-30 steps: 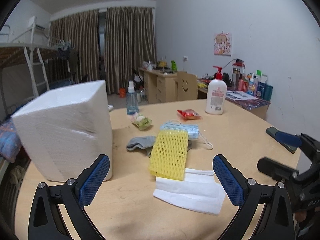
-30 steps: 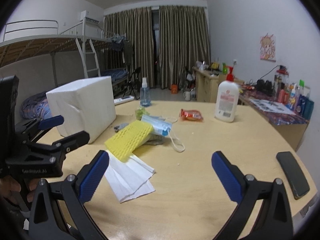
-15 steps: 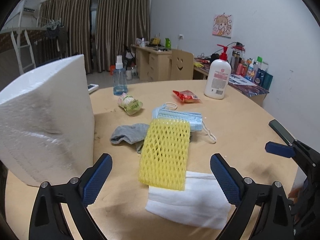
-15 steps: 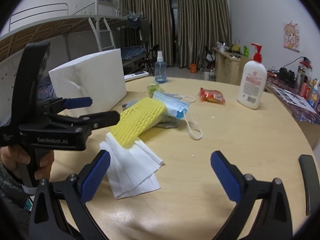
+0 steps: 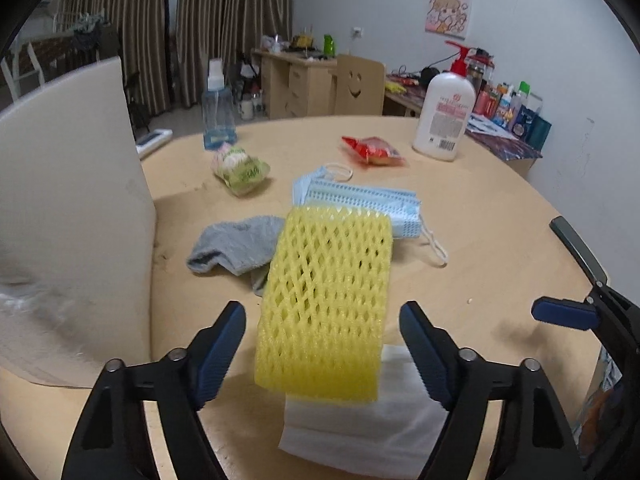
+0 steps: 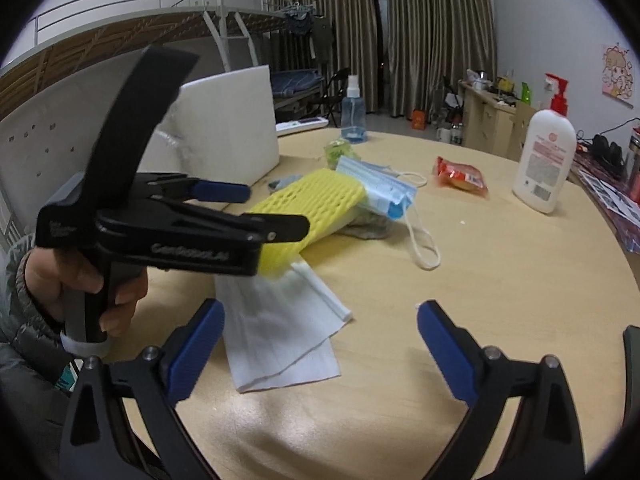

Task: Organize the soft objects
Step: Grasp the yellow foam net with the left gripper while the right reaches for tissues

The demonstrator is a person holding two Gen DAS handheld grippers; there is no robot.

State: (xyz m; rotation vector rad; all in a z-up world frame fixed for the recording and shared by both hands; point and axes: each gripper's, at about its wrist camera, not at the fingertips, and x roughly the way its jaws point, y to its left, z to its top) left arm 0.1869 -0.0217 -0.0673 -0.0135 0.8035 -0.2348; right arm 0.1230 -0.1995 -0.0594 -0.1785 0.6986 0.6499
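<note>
Left gripper (image 5: 322,344) closing around yellow foam net (image 5: 326,300) (pads not touching yet) — keep centering; right gripper (image 6: 320,344) hanging spread, empty.

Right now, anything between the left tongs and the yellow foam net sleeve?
Nothing visible. The left tongs straddle the near end of the yellow foam net sleeve, jaws just closing, pads not yet touching it.

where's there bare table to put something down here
Bare wood lies between the mask loops and the lotion bottle, running toward the right gripper. Another patch sits between the red packet and the black phone. The middle is crowded: yellow foam net, grey sock, tissues.
</note>
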